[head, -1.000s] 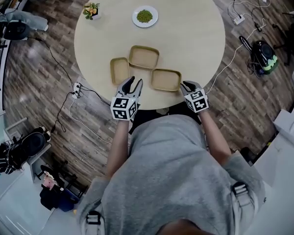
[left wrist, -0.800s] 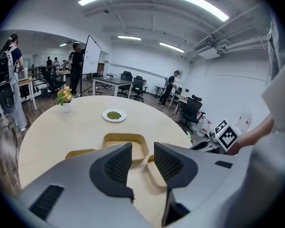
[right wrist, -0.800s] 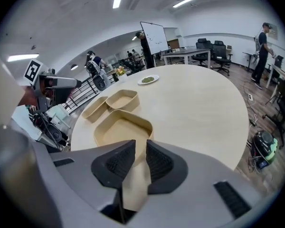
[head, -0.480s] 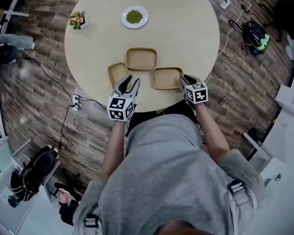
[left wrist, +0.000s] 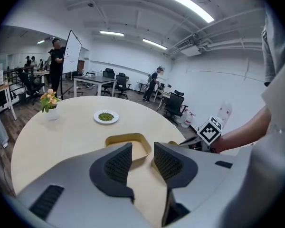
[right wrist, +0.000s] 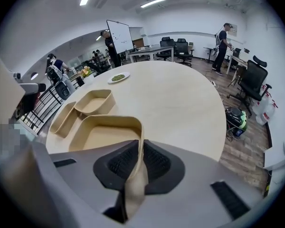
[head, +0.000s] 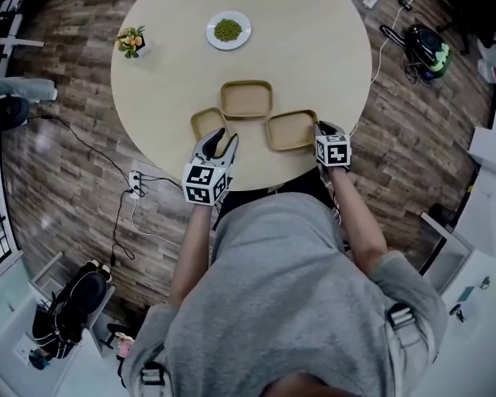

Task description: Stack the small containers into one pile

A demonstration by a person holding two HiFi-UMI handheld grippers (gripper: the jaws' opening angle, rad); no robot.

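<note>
Tabletop [right wrist: 180,99], right gripper [right wrist: 139,150] closing, seemingly gripping container [right wrist: 102,134]

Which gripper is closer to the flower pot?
Left. The left gripper hovers nearer the flower pot; the right gripper, farther off, has just been closing on a container wall.

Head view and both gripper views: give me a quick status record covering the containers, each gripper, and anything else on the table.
containers: three, tan, empty, none stacked yet
layout: left container, far container and right container, close together near the person's edge of the table
right gripper: jaws have just been closing, now pinched on the right container's wall
left gripper: open, nothing between its jaws, beside the left container
other items: plate of green bits and flower pot, both on the far side
</note>
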